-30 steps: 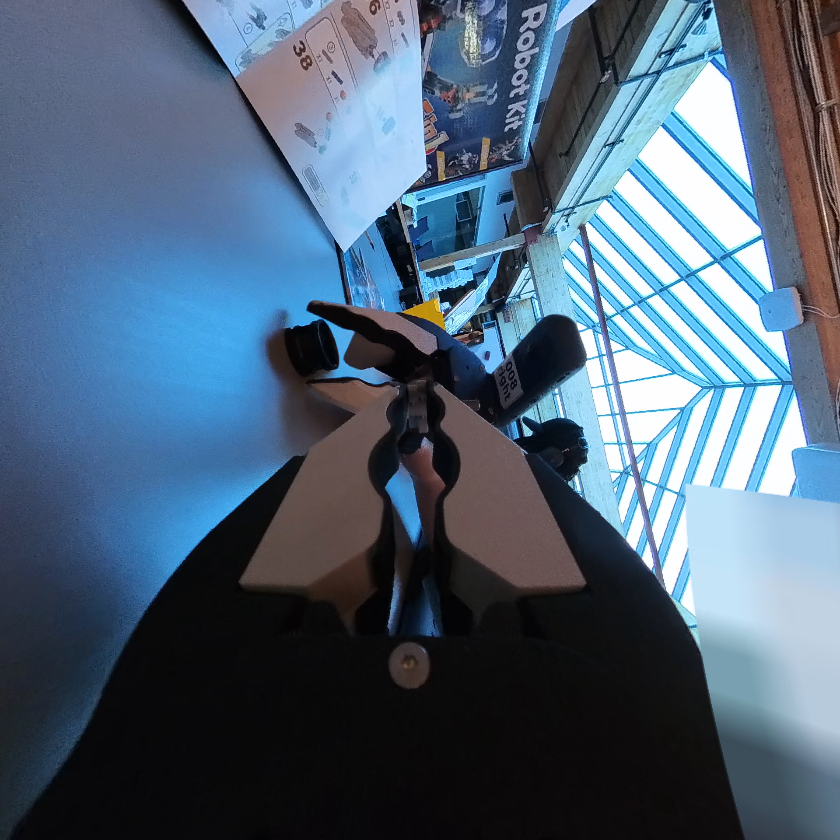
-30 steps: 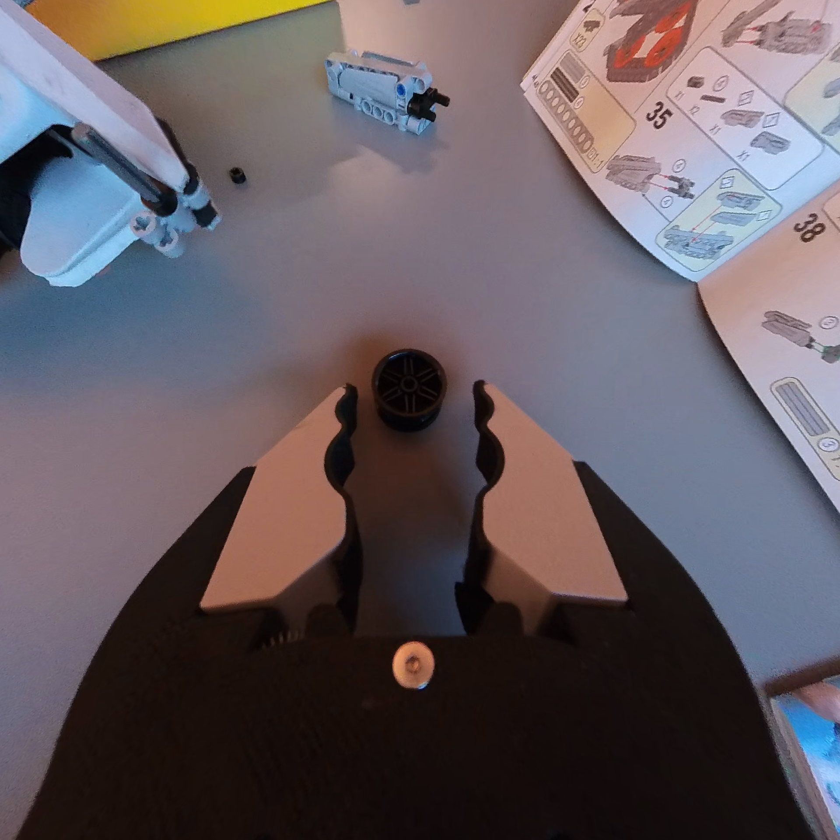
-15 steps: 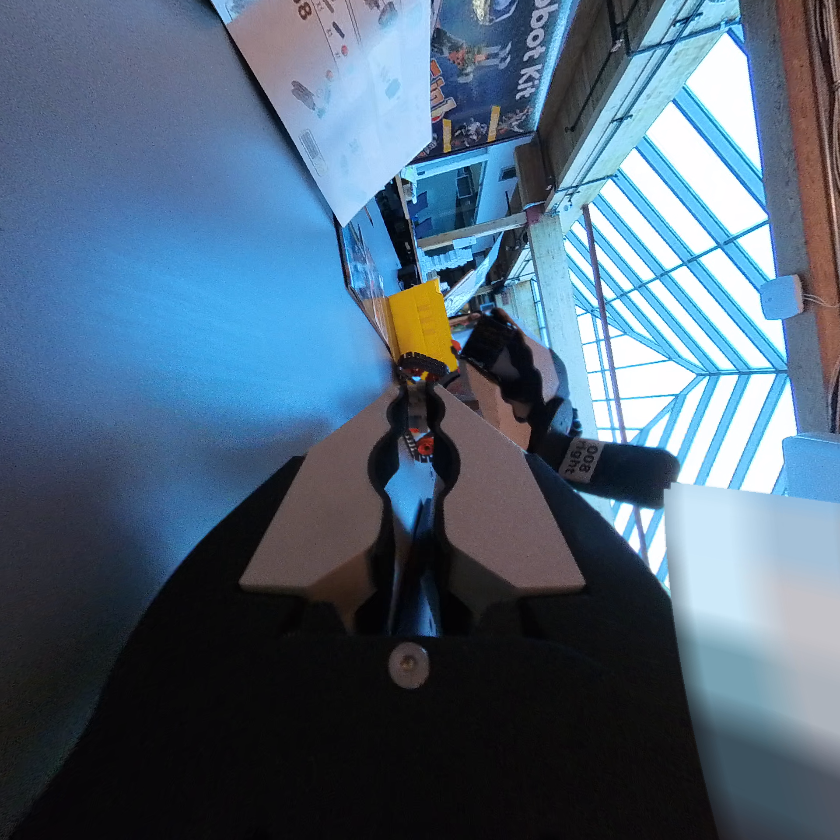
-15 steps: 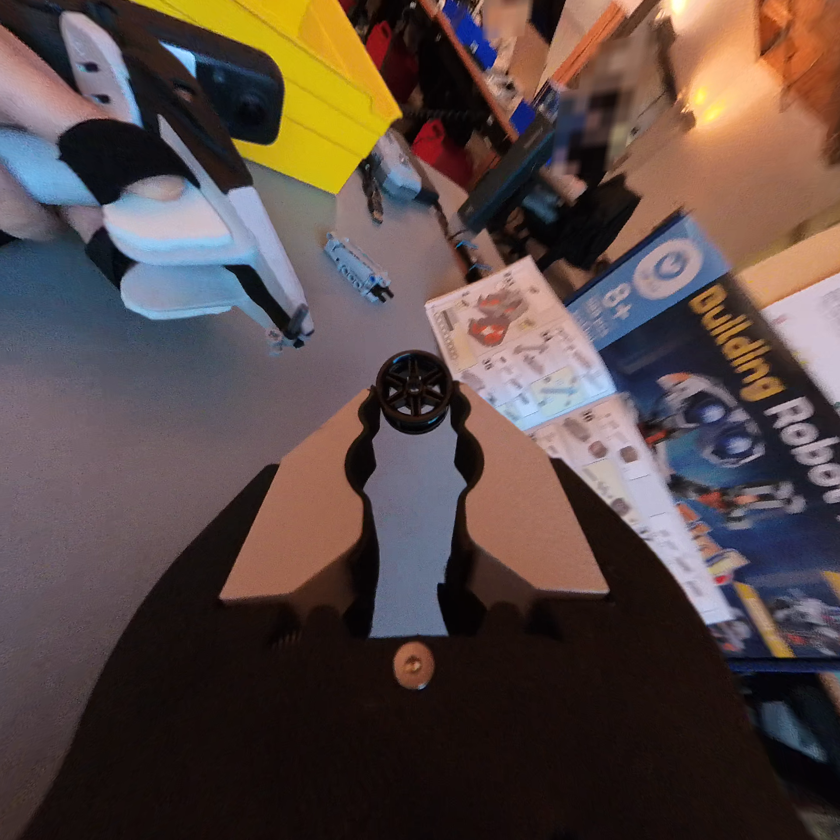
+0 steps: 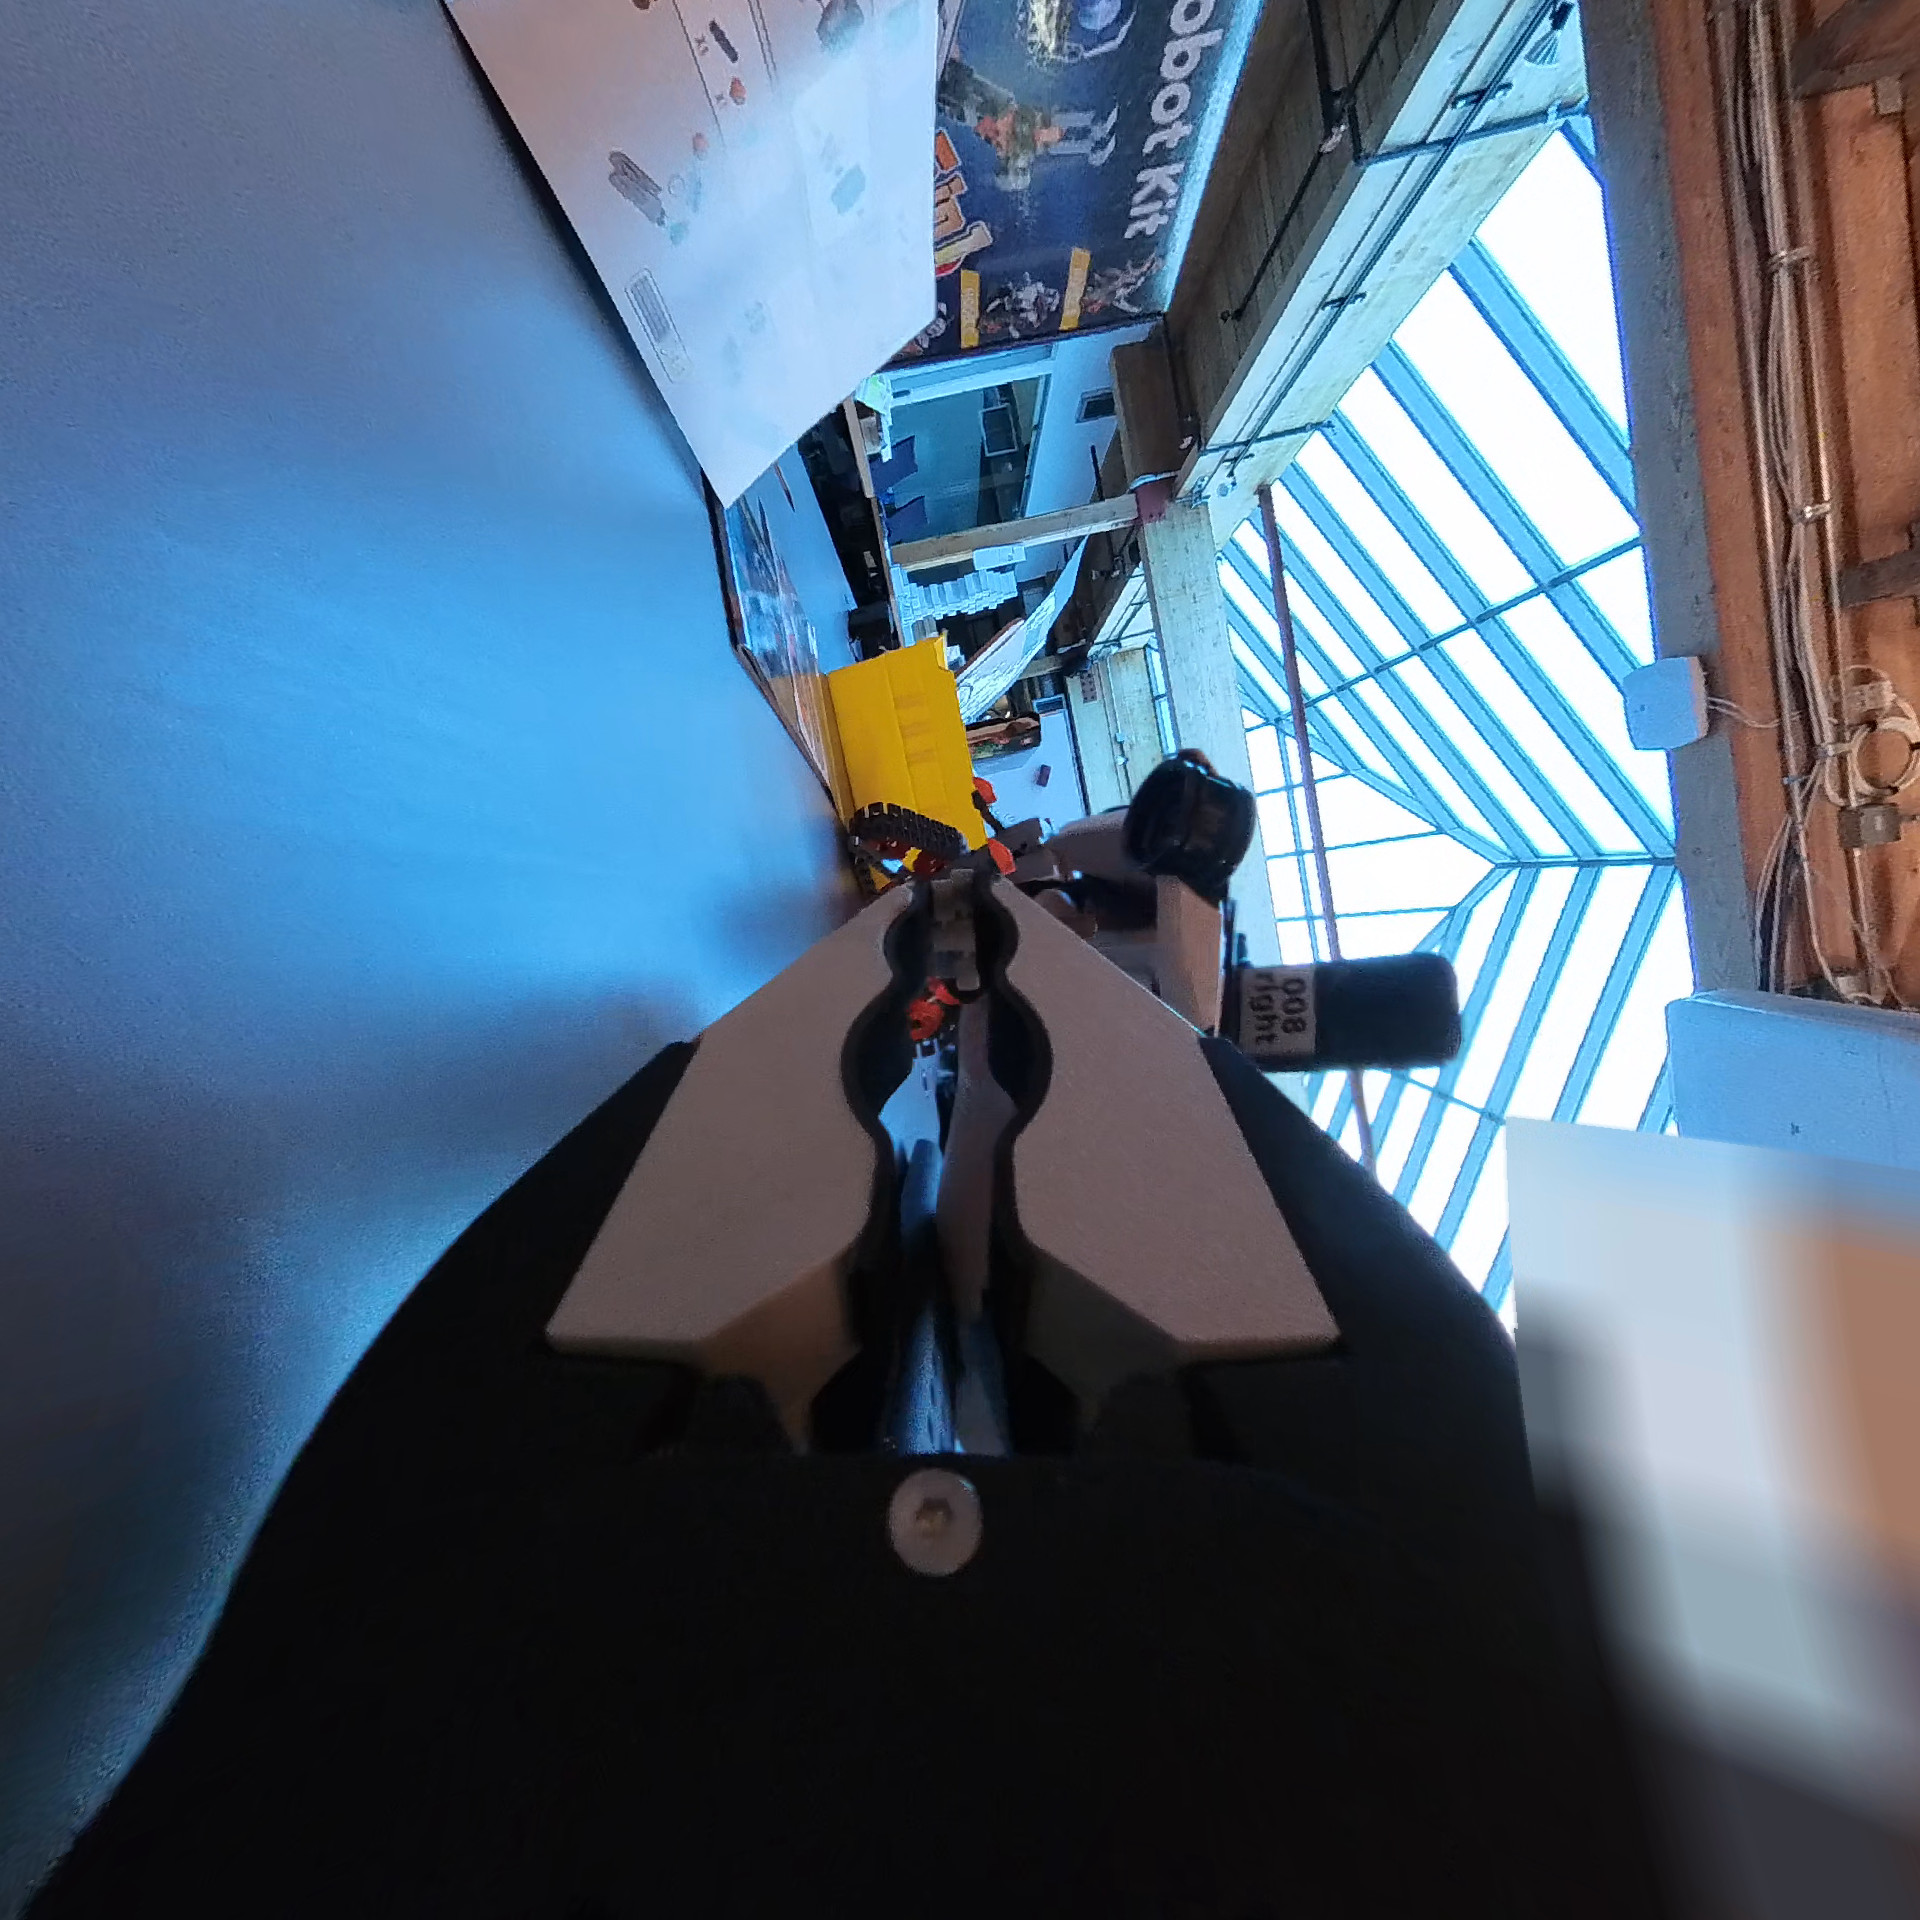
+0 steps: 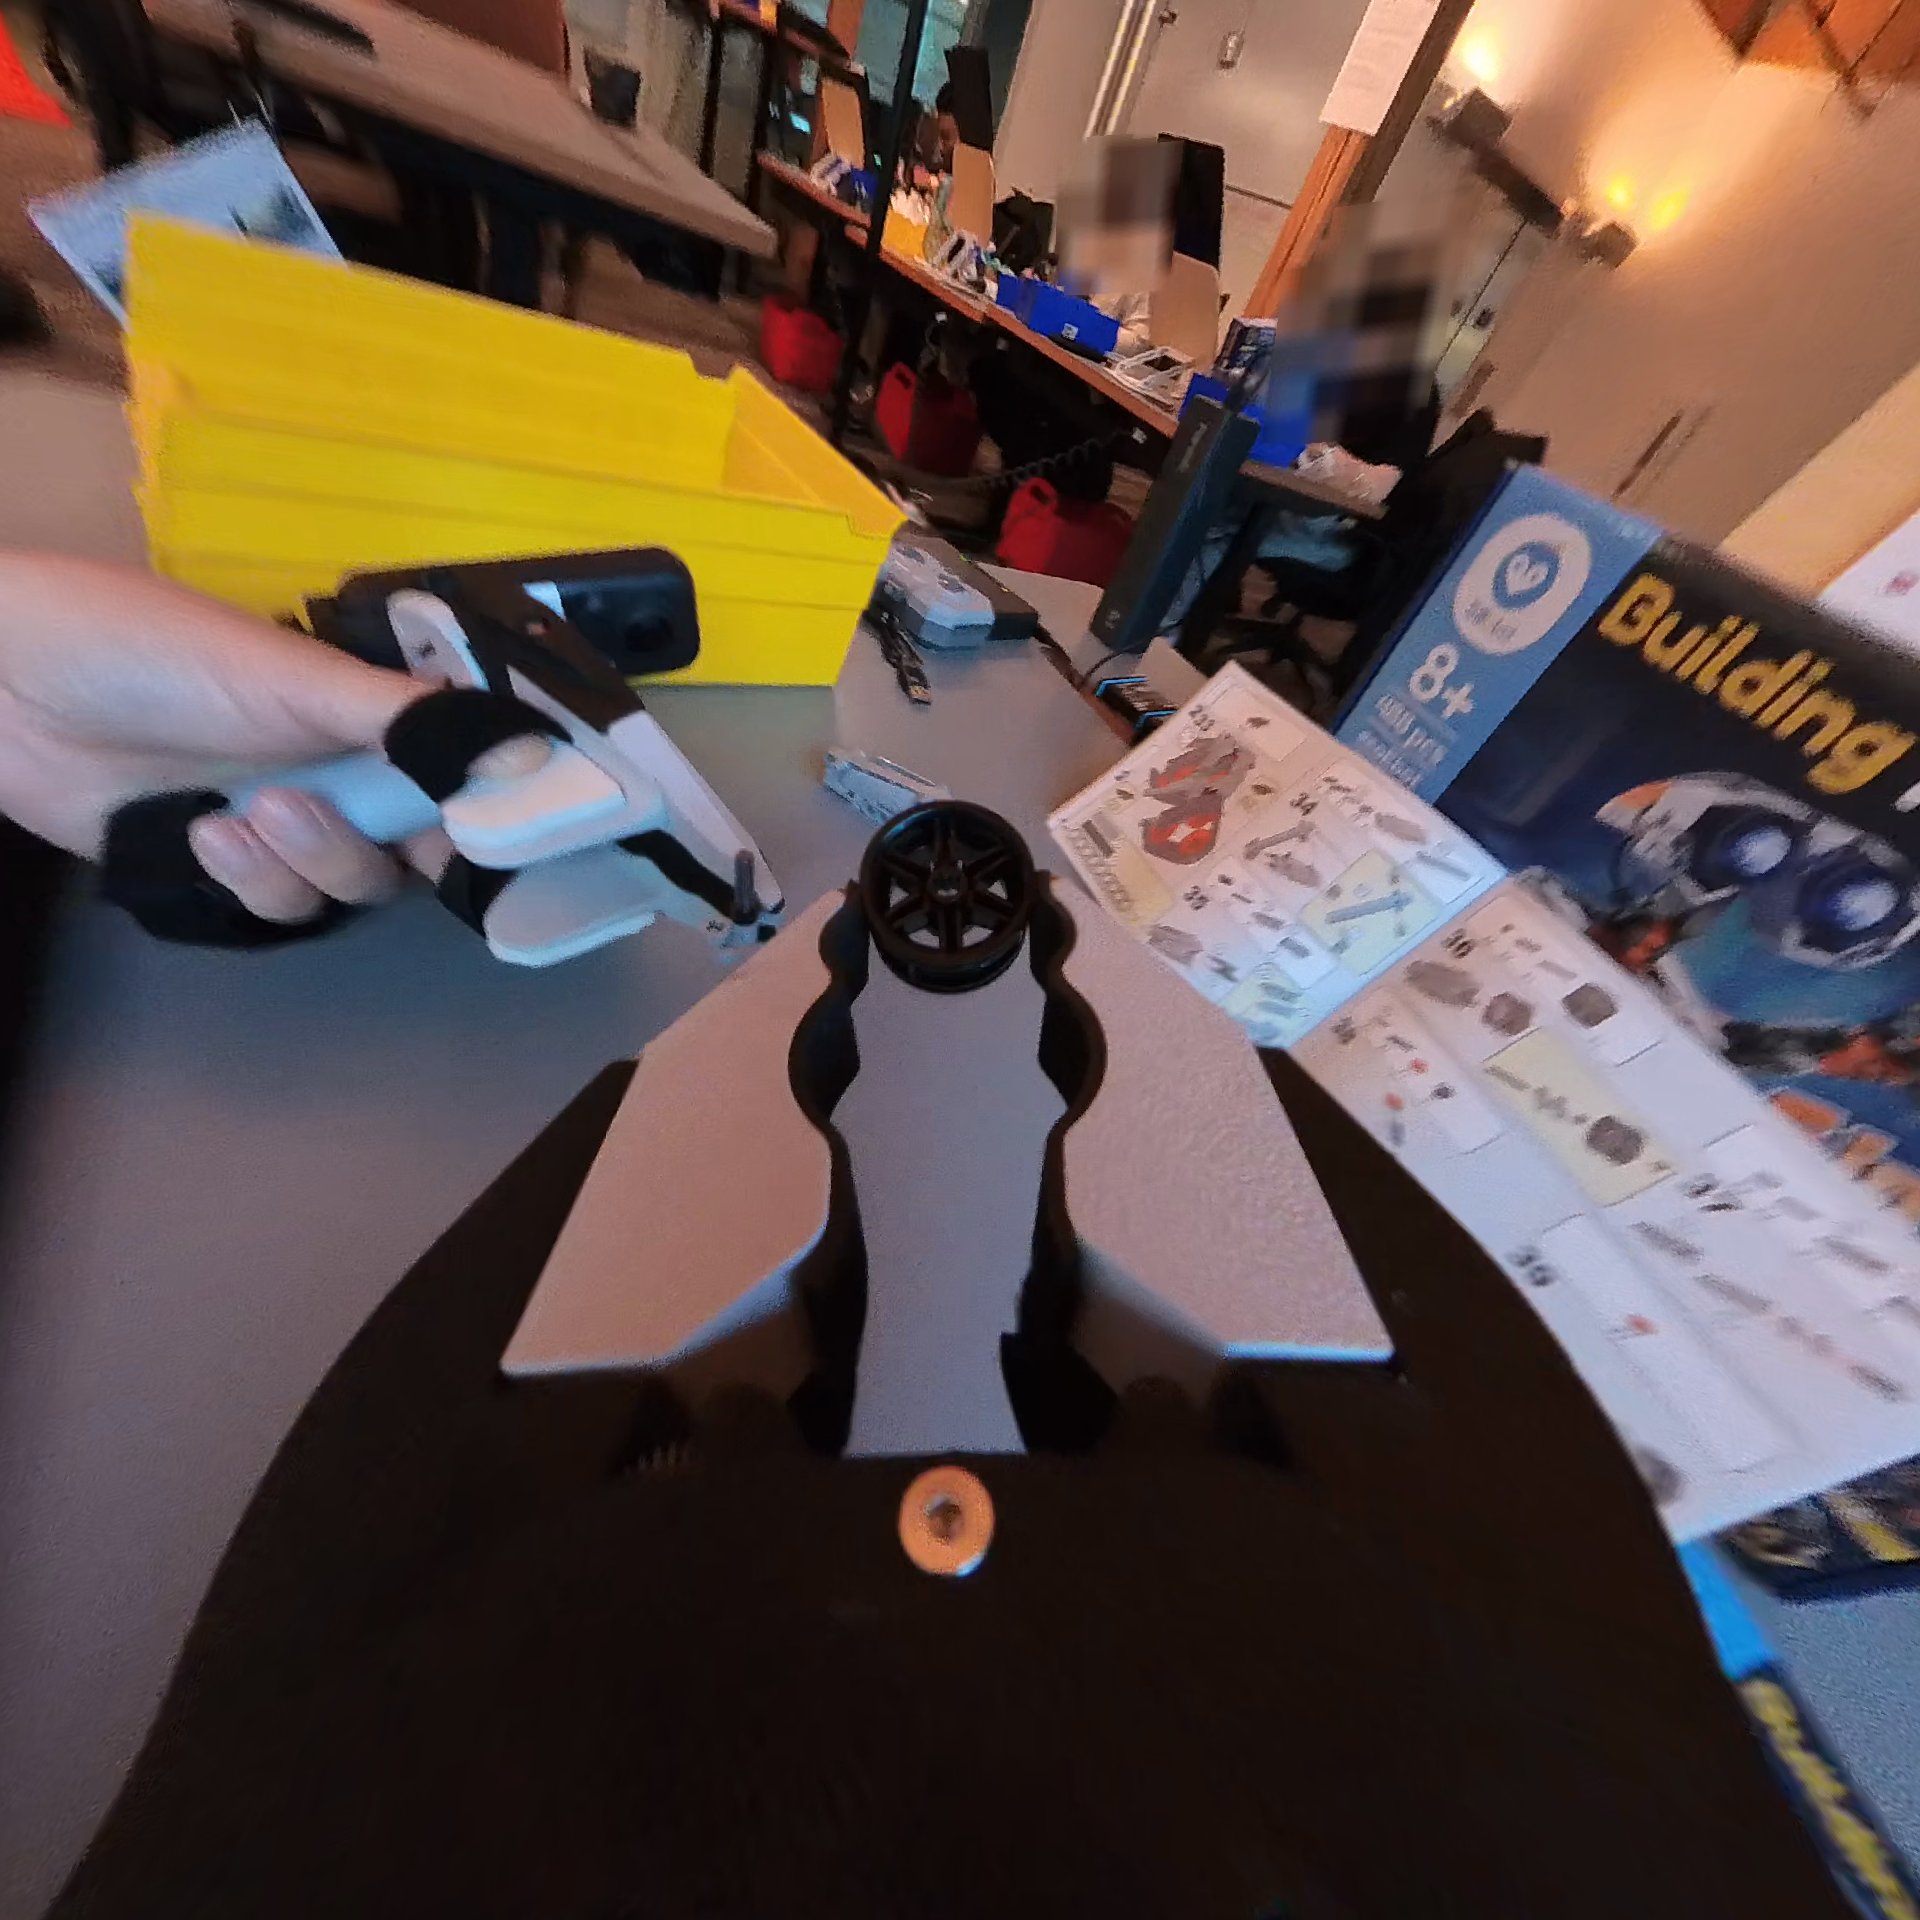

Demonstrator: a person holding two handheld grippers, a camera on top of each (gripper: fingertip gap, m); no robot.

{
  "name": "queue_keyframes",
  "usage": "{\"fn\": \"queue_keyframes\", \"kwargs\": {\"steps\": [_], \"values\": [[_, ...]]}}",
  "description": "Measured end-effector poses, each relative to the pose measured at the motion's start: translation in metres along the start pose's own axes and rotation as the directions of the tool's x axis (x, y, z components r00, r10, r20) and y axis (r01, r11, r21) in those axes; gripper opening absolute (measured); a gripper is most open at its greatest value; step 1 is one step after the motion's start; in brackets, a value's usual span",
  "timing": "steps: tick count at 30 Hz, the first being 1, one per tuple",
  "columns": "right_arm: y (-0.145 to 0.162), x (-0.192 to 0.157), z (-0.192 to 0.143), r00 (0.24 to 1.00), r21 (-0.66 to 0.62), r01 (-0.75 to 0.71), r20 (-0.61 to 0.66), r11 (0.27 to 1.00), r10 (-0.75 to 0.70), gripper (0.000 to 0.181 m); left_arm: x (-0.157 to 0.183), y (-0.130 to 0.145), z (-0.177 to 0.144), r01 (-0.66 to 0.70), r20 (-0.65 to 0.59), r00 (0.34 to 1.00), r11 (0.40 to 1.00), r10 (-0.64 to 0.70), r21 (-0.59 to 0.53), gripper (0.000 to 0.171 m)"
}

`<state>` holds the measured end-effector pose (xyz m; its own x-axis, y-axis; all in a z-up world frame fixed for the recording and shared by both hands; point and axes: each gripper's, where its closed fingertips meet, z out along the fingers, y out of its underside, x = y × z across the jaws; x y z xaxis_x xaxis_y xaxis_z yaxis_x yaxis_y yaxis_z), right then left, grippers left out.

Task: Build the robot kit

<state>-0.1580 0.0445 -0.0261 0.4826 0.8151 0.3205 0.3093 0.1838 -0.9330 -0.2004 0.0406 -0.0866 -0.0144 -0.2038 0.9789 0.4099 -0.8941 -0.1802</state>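
Your right gripper (image 6: 948, 914) pinches a small black spoked plastic wheel (image 6: 945, 894) above the grey table (image 6: 260, 1143). Your left gripper (image 5: 951, 904) (jaws nearly together) clamps a small grey brick assembly (image 5: 954, 930).

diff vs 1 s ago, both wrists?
The right gripper closed on the black wheel, which lay on the grey table between its open fingers, and lifted it clear toward the left gripper. The left gripper stayed shut on its small grey part; booklet and yellow bin unmoved.
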Motion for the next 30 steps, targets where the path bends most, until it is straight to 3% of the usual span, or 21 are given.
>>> {"fn": "queue_keyframes", "kwargs": {"steps": [8,12,15,19,24,30], "values": [[-0.007,0.014,-0.006,0.943,0.086,-0.325,0.113,0.942,0.314,0.03,0.013,-0.013,0.003,0.065,-0.071,0.996,0.997,-0.062,0.043,0.005],[-0.024,0.019,-0.013,0.838,0.141,-0.527,0.249,0.838,0.485,0.03,0.041,-0.027,0.018,0.11,-0.134,0.986,0.993,-0.102,0.054,0.005],[-0.018,0.028,-0.018,0.827,0.149,-0.55,0.231,0.822,0.512,0.03,0.069,-0.034,0.037,0.199,-0.18,0.965,0.98,-0.191,0.023,0.005],[-0.01,0.03,-0.021,0.816,0.118,-0.566,0.22,0.816,0.534,0.03,0.083,-0.038,0.057,0.222,-0.067,0.973,0.975,-0.221,0.009,0.005],[0.002,0.025,-0.016,0.818,0.063,-0.558,0.212,0.827,0.535,0.03,0.082,-0.053,0.06,0.149,0.144,0.977,0.986,-0.158,0.074,0.005],[0.017,0.022,-0.01,0.8,0.015,-0.579,0.206,0.816,0.564,0.03,0.087,-0.059,0.059,0.152,0.186,0.968,0.985,-0.166,0.087,0.005]]}}
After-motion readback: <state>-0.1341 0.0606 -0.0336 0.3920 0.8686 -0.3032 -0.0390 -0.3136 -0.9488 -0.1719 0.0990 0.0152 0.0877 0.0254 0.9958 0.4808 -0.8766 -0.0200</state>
